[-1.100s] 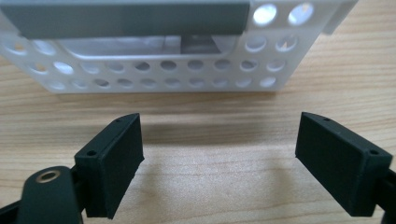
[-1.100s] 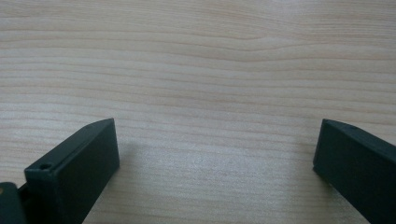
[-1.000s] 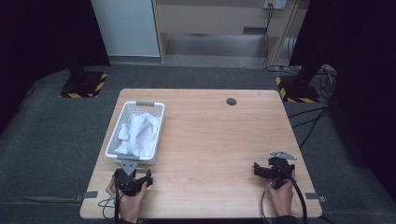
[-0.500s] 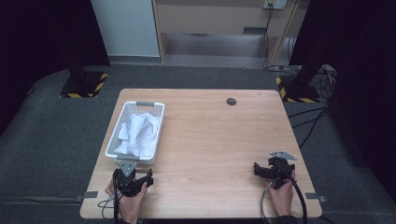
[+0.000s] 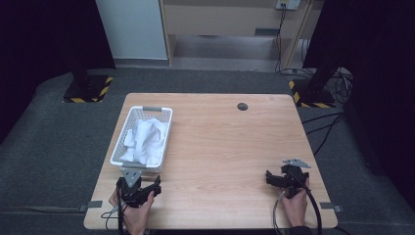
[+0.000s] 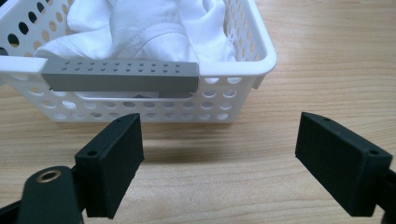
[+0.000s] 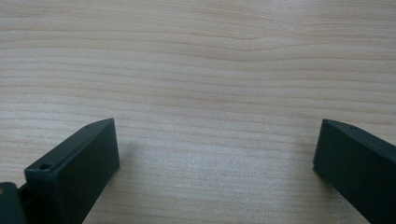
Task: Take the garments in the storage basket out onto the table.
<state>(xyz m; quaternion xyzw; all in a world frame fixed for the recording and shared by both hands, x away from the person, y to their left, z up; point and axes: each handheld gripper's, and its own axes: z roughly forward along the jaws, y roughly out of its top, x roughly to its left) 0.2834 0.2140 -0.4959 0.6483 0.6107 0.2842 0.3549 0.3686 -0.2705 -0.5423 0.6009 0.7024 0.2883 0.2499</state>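
A wooden table (image 5: 225,147) carries a white basket (image 5: 164,116) along its left side, with a crumpled white cloth (image 5: 144,141) lying inside it. The left gripper (image 6: 217,154) sits just before the basket's grey handle (image 6: 120,75), jaws spread and empty. The right gripper (image 7: 215,158), also spread and empty, rests near the table's front right corner, well apart from the basket.

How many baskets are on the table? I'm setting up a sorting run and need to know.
1. The white basket sits at the table's left side, holding white cloth, just ahead of the left gripper. The right gripper faces bare wood.
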